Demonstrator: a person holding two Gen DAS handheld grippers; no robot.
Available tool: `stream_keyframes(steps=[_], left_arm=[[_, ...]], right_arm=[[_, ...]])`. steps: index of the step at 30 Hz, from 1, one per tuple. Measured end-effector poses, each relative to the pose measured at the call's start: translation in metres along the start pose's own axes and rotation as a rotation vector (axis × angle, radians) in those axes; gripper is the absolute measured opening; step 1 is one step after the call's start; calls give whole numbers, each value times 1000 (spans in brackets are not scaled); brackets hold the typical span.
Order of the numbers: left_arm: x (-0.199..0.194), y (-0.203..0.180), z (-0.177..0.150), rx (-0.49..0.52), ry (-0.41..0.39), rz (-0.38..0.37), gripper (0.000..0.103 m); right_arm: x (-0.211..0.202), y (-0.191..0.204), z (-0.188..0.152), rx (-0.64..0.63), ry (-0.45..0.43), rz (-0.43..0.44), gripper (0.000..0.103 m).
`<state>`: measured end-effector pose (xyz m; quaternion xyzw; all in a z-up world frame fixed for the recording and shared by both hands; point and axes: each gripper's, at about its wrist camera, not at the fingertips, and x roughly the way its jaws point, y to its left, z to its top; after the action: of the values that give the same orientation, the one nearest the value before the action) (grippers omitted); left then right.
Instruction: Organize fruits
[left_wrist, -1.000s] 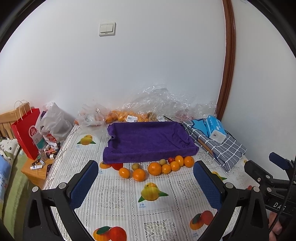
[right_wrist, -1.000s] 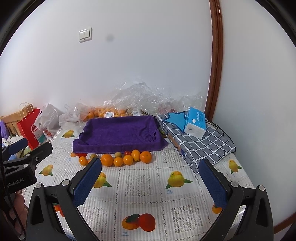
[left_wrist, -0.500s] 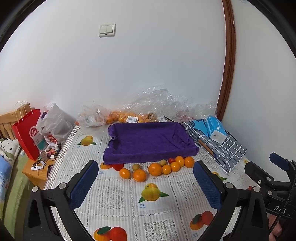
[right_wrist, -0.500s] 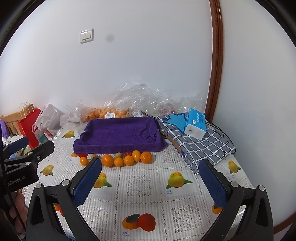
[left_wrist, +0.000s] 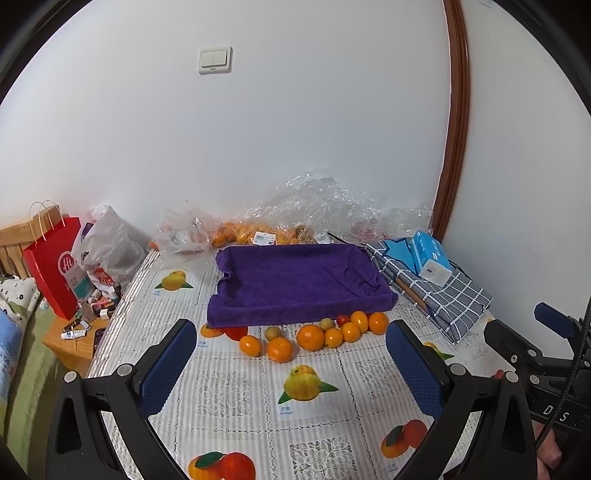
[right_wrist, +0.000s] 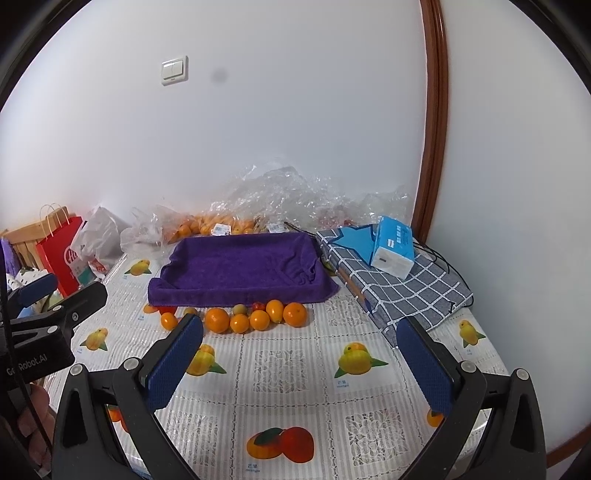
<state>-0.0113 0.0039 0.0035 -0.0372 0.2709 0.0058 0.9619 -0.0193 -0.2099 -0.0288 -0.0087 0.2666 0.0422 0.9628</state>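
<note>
— Where do you see the fruits (left_wrist: 314, 336)?
— In a row on the tablecloth (left_wrist: 236, 391), just before your towel-lined tray (left_wrist: 295, 284).
— And right of it?
— The tissue pack (left_wrist: 430, 256) lies on the folded cloth (left_wrist: 443, 295); bags (left_wrist: 295, 221) behind.

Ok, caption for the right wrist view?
Open right claw faces loose oranges before the purple-towelled tray.

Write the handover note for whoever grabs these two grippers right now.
Left gripper: open, empty, above the tablecloth.
Right gripper: open, empty, also hovering.
Loose fruit sits in a row on the table just in front of the purple-towel tray; small greenish and red ones are mixed among the oranges.
Done: nothing, the tray holds no fruit.
Left: organize every piece, probably into the tray.
</note>
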Motion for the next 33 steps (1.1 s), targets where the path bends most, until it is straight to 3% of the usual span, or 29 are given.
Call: stream_keyframes(steps=[15, 18, 23, 33], left_arm=[[22, 10, 0, -29, 47, 3, 103], [31, 11, -1, -23, 62, 45, 103], [48, 22, -8, -40, 51, 62, 103], [109, 49, -29, -79, 162, 66, 102]], right_arm=[[24, 7, -4, -40, 33, 25, 103], [35, 6, -5, -41, 53, 22, 103], [58, -2, -10, -13, 102, 8, 103], [129, -16, -43, 49, 194, 48, 103]])
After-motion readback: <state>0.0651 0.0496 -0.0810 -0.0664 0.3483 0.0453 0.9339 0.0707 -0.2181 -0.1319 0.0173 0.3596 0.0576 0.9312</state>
